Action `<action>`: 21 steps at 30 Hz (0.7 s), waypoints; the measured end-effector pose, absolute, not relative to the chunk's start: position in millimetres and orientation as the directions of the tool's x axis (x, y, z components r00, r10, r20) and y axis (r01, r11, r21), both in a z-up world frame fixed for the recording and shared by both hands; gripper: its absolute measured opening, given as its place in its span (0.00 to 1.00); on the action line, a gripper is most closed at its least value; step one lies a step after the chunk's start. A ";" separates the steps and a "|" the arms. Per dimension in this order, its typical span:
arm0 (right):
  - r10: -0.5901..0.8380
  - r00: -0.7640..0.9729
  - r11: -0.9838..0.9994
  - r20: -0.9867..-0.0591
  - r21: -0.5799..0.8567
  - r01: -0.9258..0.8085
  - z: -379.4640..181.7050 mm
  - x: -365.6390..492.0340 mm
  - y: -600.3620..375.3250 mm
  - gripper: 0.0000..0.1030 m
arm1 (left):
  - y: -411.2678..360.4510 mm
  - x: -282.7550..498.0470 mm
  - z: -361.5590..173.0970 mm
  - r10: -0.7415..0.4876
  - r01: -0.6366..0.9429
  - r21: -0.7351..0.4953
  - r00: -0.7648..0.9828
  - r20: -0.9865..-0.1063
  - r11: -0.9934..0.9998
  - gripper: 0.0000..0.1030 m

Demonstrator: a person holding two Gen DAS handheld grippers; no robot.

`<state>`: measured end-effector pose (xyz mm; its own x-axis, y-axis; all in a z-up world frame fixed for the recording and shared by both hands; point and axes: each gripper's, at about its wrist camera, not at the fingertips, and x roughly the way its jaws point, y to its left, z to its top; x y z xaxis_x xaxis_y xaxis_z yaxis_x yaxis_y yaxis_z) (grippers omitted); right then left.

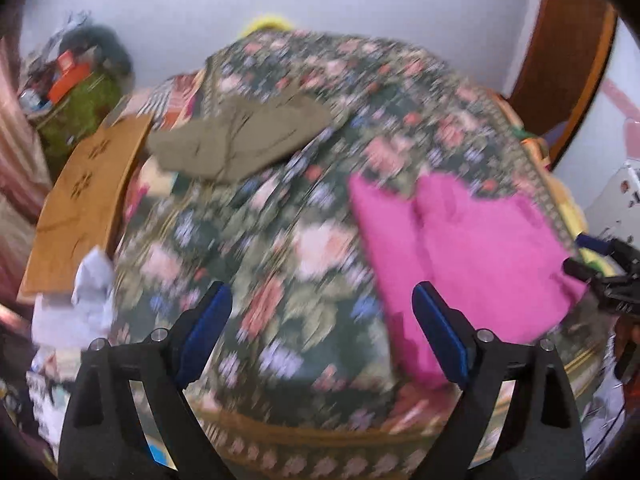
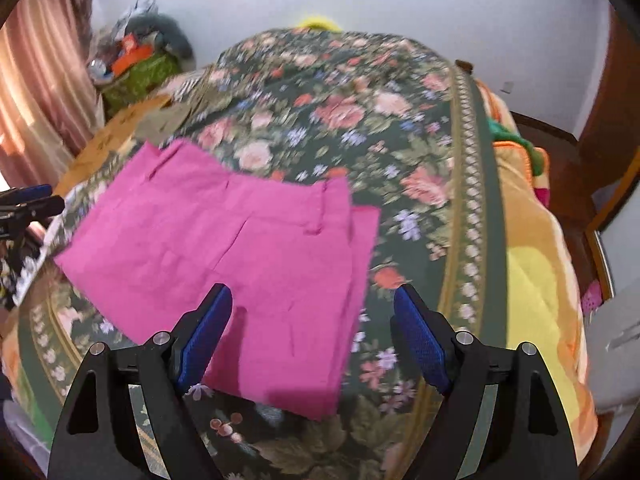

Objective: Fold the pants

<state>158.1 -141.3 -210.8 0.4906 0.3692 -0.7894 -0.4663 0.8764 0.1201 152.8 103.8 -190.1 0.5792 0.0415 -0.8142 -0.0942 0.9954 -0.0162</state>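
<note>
Two jaws wide — pink pants point(image 2: 224, 248) folded.

This is a bedroom in a home. A bed fills most of both views, spread with a dark green floral bedcover point(image 2: 360, 128) over an orange and yellow blanket point(image 2: 536, 264) on the right. A wooden headboard or bed panel point(image 1: 84, 204) stands at the left, pinkish curtains point(image 2: 36, 92) hang at the far left, and a cluttered pile of household things point(image 2: 136, 60) sits against the plain white wall point(image 2: 440, 4).
</note>
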 end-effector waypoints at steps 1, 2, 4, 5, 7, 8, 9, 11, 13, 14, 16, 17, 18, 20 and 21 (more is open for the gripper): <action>0.377 0.495 0.878 -0.783 0.133 -0.459 -208.8 159.6 -143.8 0.77 | 97.2 160.9 -185.1 0.030 -0.071 -0.015 0.594 -0.804 0.997 0.90; 0.385 0.498 0.879 -0.777 0.143 -0.455 -207.6 162.3 -145.1 0.77 | 89.7 170.1 -181.3 0.015 -0.047 -0.017 0.605 -0.796 0.999 0.88; 0.401 0.512 0.876 -0.760 0.154 -0.457 -204.5 165.9 -146.0 0.73 | 78.0 183.0 -179.3 -0.001 -0.026 -0.022 0.617 -0.787 0.999 0.80; 0.397 0.517 0.877 -0.758 0.148 -0.456 -204.0 168.2 -145.0 0.66 | 69.7 191.7 -179.8 -0.016 -0.011 -0.029 0.619 -0.785 1.000 0.71; 0.406 0.504 0.873 -0.762 0.160 -0.460 -205.9 176.2 -141.8 0.58 | 54.8 204.4 -183.8 -0.048 0.027 -0.039 0.610 -0.791 0.999 0.57; 0.412 0.499 0.871 -0.762 0.169 -0.462 -206.7 179.6 -140.7 0.53 | 45.9 211.6 -187.2 -0.060 0.050 -0.038 0.602 -0.796 0.998 0.46; 0.419 0.491 0.867 -0.764 0.176 -0.466 -208.1 182.5 -138.4 0.47 | 38.9 216.3 -190.3 -0.070 0.067 -0.037 0.596 -0.800 0.997 0.40; 0.418 0.487 0.863 -0.767 0.168 -0.476 -211.2 186.6 -133.5 0.40 | 24.1 225.3 -200.1 -0.105 0.120 -0.044 0.572 -0.813 0.992 0.23; 0.407 0.477 0.861 -0.778 0.153 -0.485 -217.4 191.4 -127.6 0.35 | 14.4 231.7 -211.4 -0.131 0.161 -0.050 0.547 -0.827 0.986 0.21; 0.396 0.474 0.862 -0.786 0.141 -0.486 -220.7 192.4 -126.1 0.28 | 11.4 236.3 -220.3 -0.119 0.166 -0.035 0.528 -0.841 0.985 0.21; 0.357 0.459 0.866 -0.814 0.103 -0.489 -234.1 197.1 -122.5 0.24 | 12.7 243.1 -238.2 -0.075 0.149 -0.002 0.487 -0.870 0.989 0.17; 0.358 0.453 0.864 -0.817 0.105 -0.493 -237.3 197.8 -122.6 0.24 | 14.9 243.7 -242.0 -0.082 0.150 -0.010 0.482 -0.872 0.989 0.17; 0.365 0.444 0.863 -0.818 0.118 -0.492 -240.4 199.3 -124.6 0.24 | 18.1 245.1 -243.0 -0.087 0.147 -0.017 0.482 -0.872 0.989 0.17; 0.365 0.443 0.865 -0.819 0.122 -0.486 -240.0 200.9 -127.4 0.24 | 20.9 245.9 -242.6 -0.091 0.148 -0.022 0.476 -0.875 0.989 0.16; 0.356 0.445 0.866 -0.822 0.112 -0.487 -238.8 200.8 -128.0 0.24 | 20.6 245.6 -242.4 -0.080 0.151 -0.008 0.479 -0.874 0.988 0.16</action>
<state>200.8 -128.0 -238.8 0.4453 0.3560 -0.8216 -0.4867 0.8664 0.1117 245.6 20.6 -242.4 0.4789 -0.0799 -0.8742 0.1511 0.9885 -0.0076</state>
